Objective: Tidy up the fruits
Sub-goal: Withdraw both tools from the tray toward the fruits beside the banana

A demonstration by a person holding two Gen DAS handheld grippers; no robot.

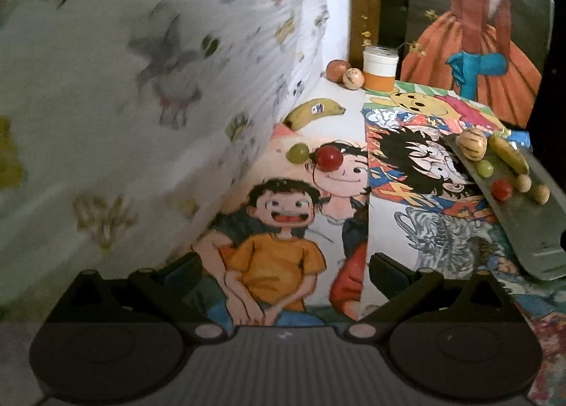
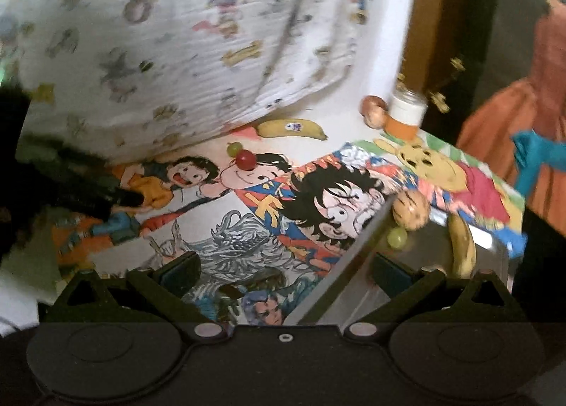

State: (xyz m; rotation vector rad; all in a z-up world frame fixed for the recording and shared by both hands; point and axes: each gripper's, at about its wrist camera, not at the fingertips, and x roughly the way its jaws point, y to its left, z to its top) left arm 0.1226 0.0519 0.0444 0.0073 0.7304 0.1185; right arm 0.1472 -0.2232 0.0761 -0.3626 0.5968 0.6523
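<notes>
Looks about halfway. The tray (image 1: 523,215) at the table's right edge already has a striped melon (image 1: 472,144), a banana, a green grape, a red one and two small pale fruits. A banana (image 1: 313,112), green grape (image 1: 298,152) and red grape (image 1: 329,157) wait along the left edge, two round fruits (image 1: 345,74) in the far corner. Both the left gripper (image 1: 284,269) and right gripper (image 2: 284,269) are spread wide, holding nothing.

Legible text: none.
Banana (image 1: 313,111) sticker (image 1: 318,108): white-and-blue mark, too blurred to read.
Jar (image 1: 380,67) label: blank.
</notes>
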